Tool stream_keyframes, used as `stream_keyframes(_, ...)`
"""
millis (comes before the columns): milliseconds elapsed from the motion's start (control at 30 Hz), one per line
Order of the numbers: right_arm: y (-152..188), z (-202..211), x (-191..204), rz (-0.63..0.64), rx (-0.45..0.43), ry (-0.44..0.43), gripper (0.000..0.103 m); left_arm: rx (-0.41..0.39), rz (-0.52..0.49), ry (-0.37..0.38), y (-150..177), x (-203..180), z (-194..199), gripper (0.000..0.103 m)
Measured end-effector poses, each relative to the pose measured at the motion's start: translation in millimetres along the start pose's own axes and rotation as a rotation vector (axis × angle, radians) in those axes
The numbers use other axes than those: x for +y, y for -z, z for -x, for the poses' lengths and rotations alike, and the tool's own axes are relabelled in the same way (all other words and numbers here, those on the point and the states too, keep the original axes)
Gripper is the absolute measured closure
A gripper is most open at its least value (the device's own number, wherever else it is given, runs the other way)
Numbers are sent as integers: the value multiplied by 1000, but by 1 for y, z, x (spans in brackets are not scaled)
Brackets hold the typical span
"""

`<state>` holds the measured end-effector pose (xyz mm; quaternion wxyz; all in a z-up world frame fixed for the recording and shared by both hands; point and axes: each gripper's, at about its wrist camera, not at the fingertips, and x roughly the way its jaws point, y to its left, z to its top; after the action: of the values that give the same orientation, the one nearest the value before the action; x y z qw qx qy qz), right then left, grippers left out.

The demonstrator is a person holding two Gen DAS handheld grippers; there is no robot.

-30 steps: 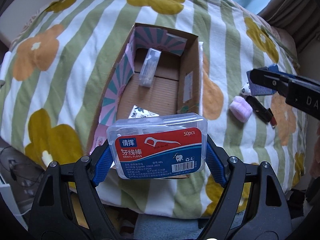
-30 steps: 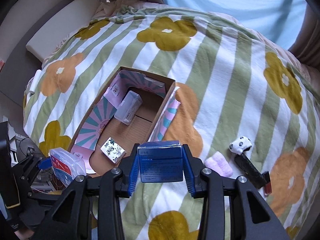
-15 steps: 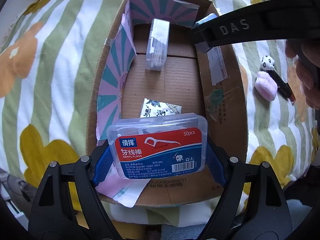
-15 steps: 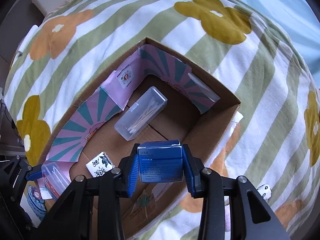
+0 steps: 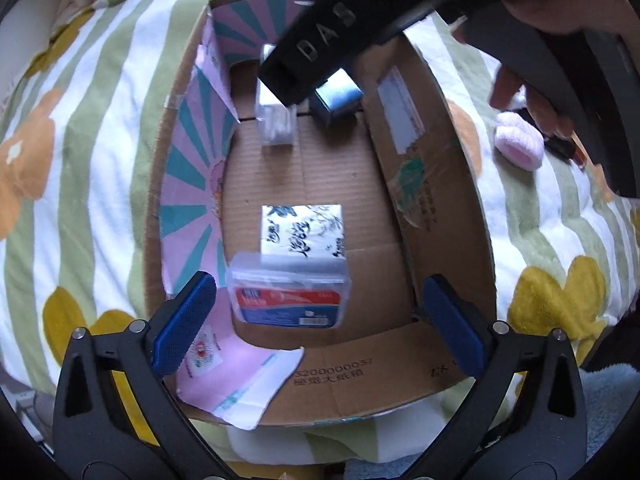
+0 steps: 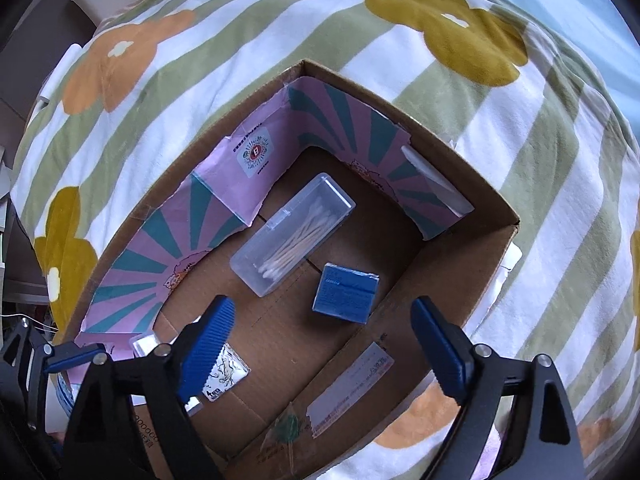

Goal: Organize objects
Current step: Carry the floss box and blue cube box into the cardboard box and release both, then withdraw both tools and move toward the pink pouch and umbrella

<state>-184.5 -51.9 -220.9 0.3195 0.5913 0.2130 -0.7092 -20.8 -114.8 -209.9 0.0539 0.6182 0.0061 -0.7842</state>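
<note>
An open cardboard box lies on a flower-patterned blanket. The dental floss case, clear with a red and blue label, rests on the box floor against a white tissue pack. My left gripper hangs open just above the case, its blue pads wide apart. A small blue box lies on the floor beside a clear cotton swab case. My right gripper stands open above the blue box, holding nothing.
A pink fluffy item and a dark object lie on the blanket right of the box. A hand holding the right gripper's black body crosses the top of the left wrist view. Pink and teal paper lines the box's walls.
Both grippers moved over the box and opened. The floss case dropped from the left gripper and the blue box from the right; both now lie on the box floor.
</note>
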Motion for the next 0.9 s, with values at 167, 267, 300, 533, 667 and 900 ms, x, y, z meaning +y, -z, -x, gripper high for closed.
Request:
stream_keyframes(167, -1, 1, -3, -11, -13, 9, 15, -30, 17, -70, 1, -7, -5, 0)
stream_keyframes(267, -1, 1, -2, -20, -16, 9, 15, -33, 24, -68, 0, -5, -4, 0)
stream_keyframes(300, -1, 1, -1, -20, -16, 8, 15, -34, 25, -68, 0, -6, -4, 0)
stream_keyframes(533, 4, 13, 3, -15, -27, -2, 15, -60, 33, -94, -1, -3, 6, 0)
stream_keyframes(667, 9, 29, 7, -16, -46, -12, 15, -81, 30, -109, -1, -5, 20, 0)
stream_keyframes(900, 24, 66, 12, -37, -94, -33, 15, -134, -7, -141, 1, -20, 48, 0)
